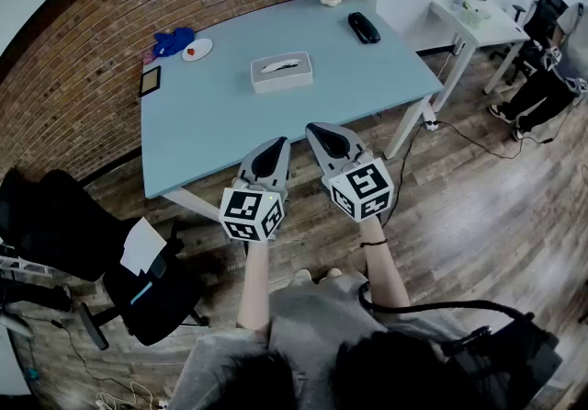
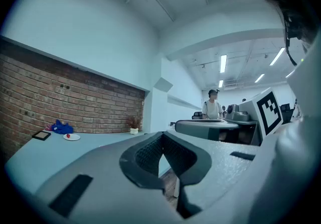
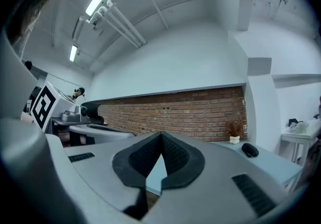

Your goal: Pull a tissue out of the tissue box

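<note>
Holding both tools level by the near edge of the table (image 1: 197, 137), a person faces a pull not yet begun. L gripper (image 1: 278, 145): jaws pressed together, tips meeting, nothing btwn them. R gripper (image 1: 312, 129), just beside it on the right: likewise closed tight and empty. Ahead of the pair, well apart from both, the tissue box (image 1: 282, 74) sits near mid-table. Its long axis runs side to side, i.e. across the line of reach, w/ a white tissue (image 1: 278, 65) poking from the top slot along that same axis. Box lies almost dead ahead of the L tool and ahead, a little left, of the R. The R tips look a shade further fwd, so neither hand has a clear lead. Likely next: one set of jaws must part, then go fwd and down onto the tissue. Beyond the box, off left, a plate (image 1: 197, 50); off right, a black device (image 1: 364, 28).
</note>
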